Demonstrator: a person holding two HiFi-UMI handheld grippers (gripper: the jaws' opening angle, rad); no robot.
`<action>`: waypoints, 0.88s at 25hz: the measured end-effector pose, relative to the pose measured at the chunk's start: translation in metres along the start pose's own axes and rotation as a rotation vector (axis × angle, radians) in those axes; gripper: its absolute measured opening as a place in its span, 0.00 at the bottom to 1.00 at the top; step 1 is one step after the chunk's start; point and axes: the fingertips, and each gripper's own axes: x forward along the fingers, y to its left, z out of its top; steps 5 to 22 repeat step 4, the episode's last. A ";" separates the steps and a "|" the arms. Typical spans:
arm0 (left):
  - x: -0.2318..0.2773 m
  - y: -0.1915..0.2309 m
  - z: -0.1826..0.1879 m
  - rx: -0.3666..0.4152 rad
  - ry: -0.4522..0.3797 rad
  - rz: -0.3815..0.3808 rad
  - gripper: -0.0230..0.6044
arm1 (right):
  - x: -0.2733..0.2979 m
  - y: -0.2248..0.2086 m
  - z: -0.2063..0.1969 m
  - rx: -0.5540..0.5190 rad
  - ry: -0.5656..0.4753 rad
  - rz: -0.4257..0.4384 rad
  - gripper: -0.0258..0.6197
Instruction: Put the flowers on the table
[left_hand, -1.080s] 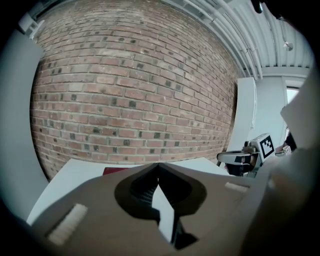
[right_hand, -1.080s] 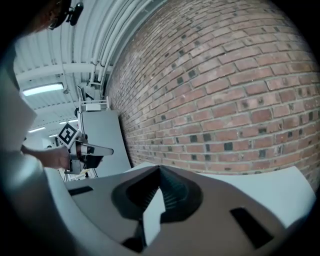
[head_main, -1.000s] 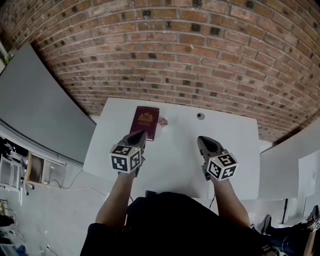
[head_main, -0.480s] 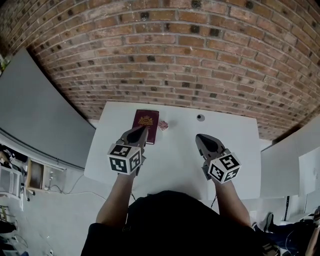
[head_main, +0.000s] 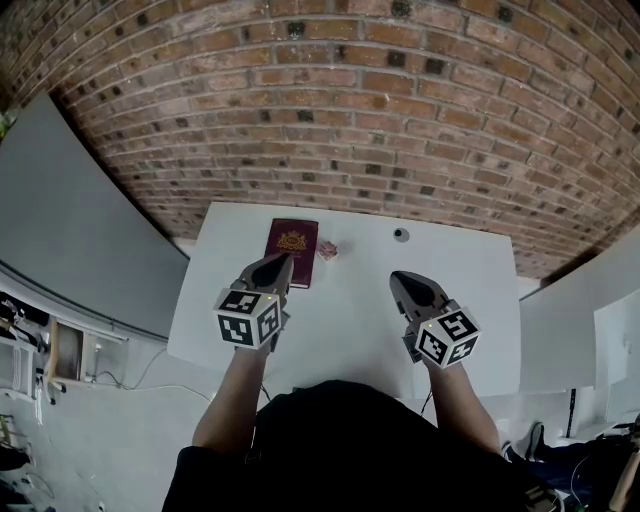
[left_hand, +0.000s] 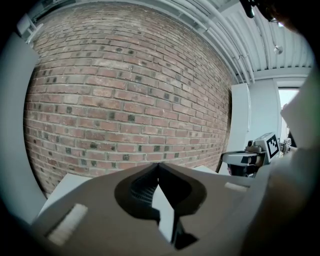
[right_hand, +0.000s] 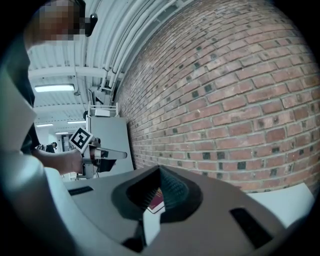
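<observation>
- Head view: a white table (head_main: 470, 300) stands against a brick wall (head_main: 330, 110). Only this view shows the small pink flower (head_main: 327, 250). It lies on the table near the far edge, just right of a dark red book (head_main: 291, 240), and is too small to make out in detail. A small round grey thing (head_main: 401, 235) sits further right, well apart.
- Head view: the left tool (head_main: 283, 263) overlaps the book's near end in the picture. The right tool (head_main: 399, 281) is over bare table. A grey panel (head_main: 70, 230) flanks the table's left side. The middle and right of the table lie open.
- Left gripper view: the jaws meet at the tips with nothing between them. Beyond them is the wall, with the right tool at the right edge.
- Right gripper view: the jaws are closed tip to tip and empty. The book shows through the gap under the tips. The left tool is at the left, with a grey cabinet (right_hand: 112, 140) behind it.
</observation>
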 end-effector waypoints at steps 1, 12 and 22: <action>-0.001 0.001 -0.001 -0.001 0.001 0.001 0.06 | 0.001 0.001 -0.001 0.000 0.002 0.002 0.06; -0.004 0.005 -0.004 -0.004 0.003 0.005 0.06 | 0.004 0.005 -0.003 0.003 0.006 0.007 0.06; -0.004 0.005 -0.004 -0.004 0.003 0.005 0.06 | 0.004 0.005 -0.003 0.003 0.006 0.007 0.06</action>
